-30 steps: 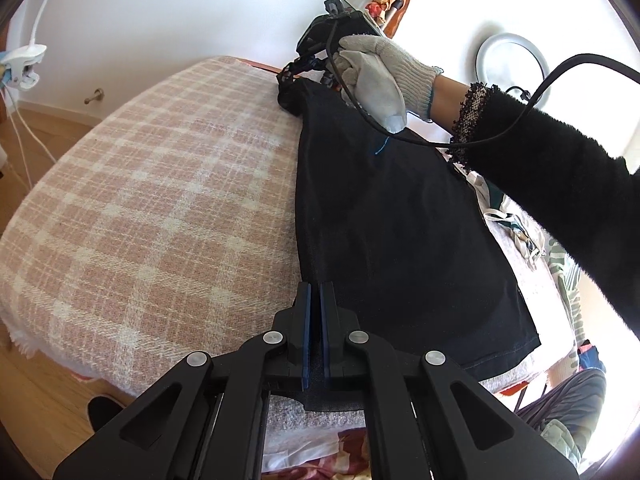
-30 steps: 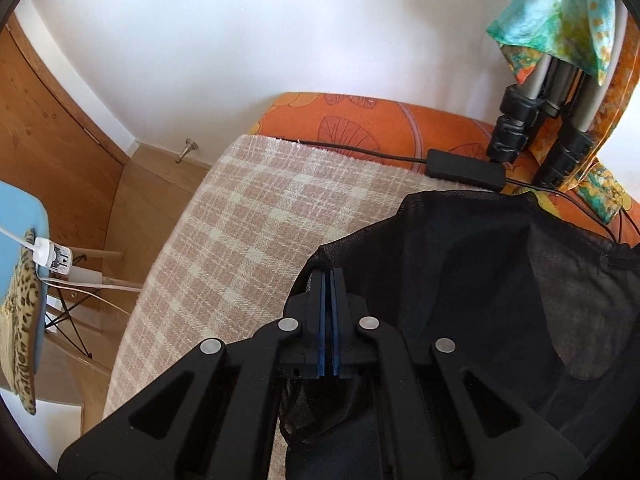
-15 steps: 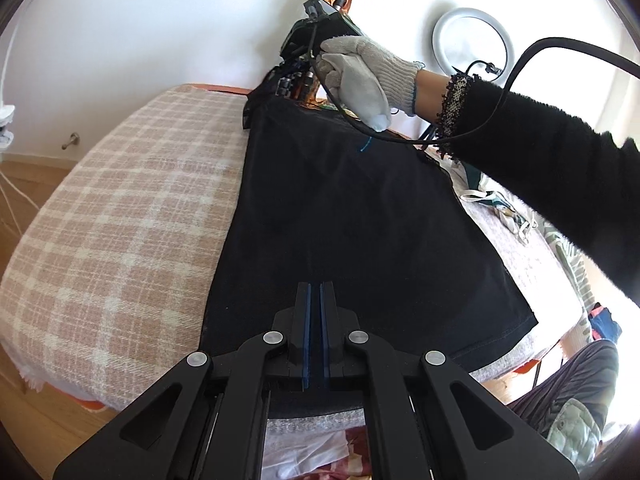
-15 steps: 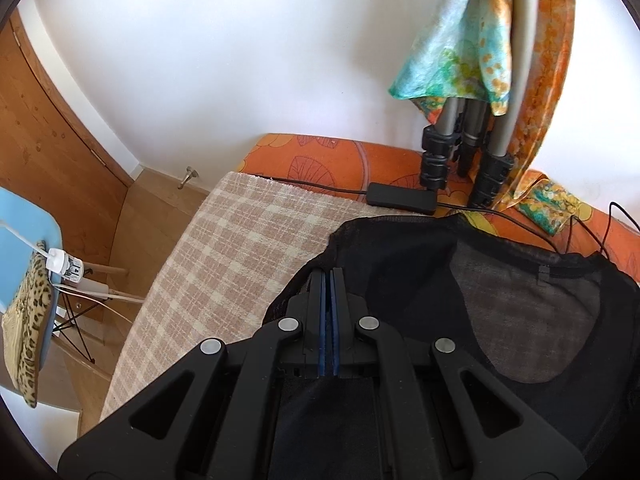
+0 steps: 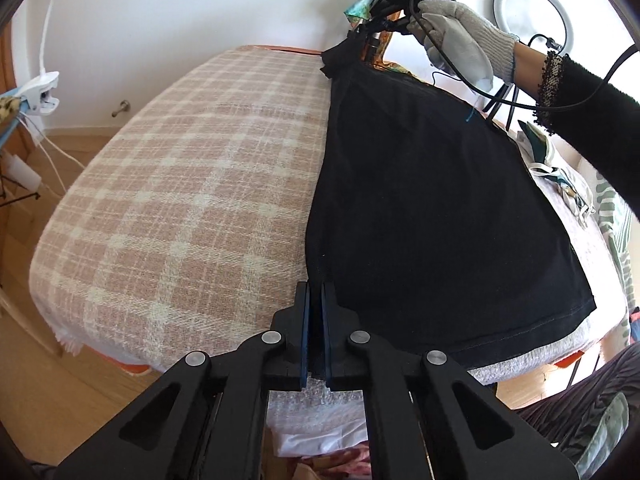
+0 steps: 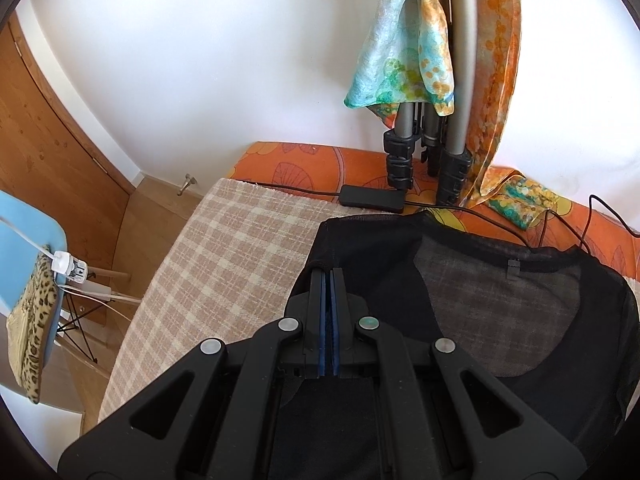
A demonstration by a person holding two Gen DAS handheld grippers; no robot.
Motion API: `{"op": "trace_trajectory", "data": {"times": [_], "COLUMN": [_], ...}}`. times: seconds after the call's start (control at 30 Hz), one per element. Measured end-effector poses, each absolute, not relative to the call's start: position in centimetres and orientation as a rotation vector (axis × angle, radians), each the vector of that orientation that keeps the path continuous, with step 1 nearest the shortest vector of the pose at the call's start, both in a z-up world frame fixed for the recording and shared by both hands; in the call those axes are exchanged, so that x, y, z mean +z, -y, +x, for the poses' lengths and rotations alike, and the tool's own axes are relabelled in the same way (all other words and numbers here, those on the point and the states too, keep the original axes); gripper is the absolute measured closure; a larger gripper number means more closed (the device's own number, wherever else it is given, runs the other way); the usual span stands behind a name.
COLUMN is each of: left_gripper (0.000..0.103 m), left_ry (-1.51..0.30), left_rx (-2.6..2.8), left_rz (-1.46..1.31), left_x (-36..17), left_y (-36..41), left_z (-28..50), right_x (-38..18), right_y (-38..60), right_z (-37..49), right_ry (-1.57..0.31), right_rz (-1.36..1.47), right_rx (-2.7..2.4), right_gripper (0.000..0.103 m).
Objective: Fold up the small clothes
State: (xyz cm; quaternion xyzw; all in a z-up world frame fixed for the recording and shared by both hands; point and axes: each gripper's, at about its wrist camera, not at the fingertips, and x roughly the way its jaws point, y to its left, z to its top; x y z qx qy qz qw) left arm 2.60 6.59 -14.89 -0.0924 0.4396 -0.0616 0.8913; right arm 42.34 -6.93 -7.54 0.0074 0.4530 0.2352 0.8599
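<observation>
Left wrist: one black garment (image 5: 432,208), two grippers.

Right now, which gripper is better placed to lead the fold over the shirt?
Probably the right gripper: it pinches the black shirt at its raised corner, while the left gripper holds the low hem as an anchor.

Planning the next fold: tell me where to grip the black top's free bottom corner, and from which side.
Grip the black top at its loose hem corner. Come in from the blanket edge, jaws across the stitched hem; it lies flat and unheld, while both grippers pinch the opposite side.
</observation>
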Motion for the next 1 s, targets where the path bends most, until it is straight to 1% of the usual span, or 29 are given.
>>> {"op": "trace_trajectory", "data": {"times": [0.2, 0.33, 0.47, 0.6, 0.87, 0.93, 0.97, 1.0], "left_gripper": [0.100, 0.100, 0.100, 0.100, 0.100, 0.098, 0.093, 0.091], "left_ry": [-0.825, -0.806, -0.823, -0.877, -0.909, -0.912, -0.920, -0.927], "left_rx": [-0.192, -0.297, -0.409, -0.493, -0.531, -0.542, -0.551, -0.560], "left_rz": [-0.146, -0.100, -0.053, -0.023, -0.036, -0.022, -0.017, -0.015], "left_x": [-12.3, -11.0, -11.5, -12.8, -13.7, -13.7, -13.8, -13.8], "left_y": [-4.1, -1.2, 2.5, 5.2, 7.1, 7.4, 7.5, 7.7], "left_z": [2.1, 2.1, 2.6, 3.2, 3.6, 3.5, 3.4, 3.4], "right_x": [-6.8, -6.1, -6.5, -7.3, -8.9, -9.5, -10.0, -10.4], "right_y": [8.1, 10.6, 13.3, 15.6, 16.2, 16.2, 16.3, 16.5], "right_z": [42.4, 42.5, 42.7, 43.5, 44.2, 44.3, 44.5, 44.7], "right_ry": [-0.932, -0.917, -0.924, -0.935, -0.943, -0.957, -0.973, -0.992], "right_rz": [0.017, 0.029, 0.020, 0.035, 0.020, -0.001, -0.010, -0.018], "right_rx": [0.486, 0.459, 0.401, 0.358, 0.343, 0.325, 0.308, 0.287], "right_gripper": [0.100, 0.100, 0.100, 0.100, 0.100, 0.100, 0.100, 0.100]}}
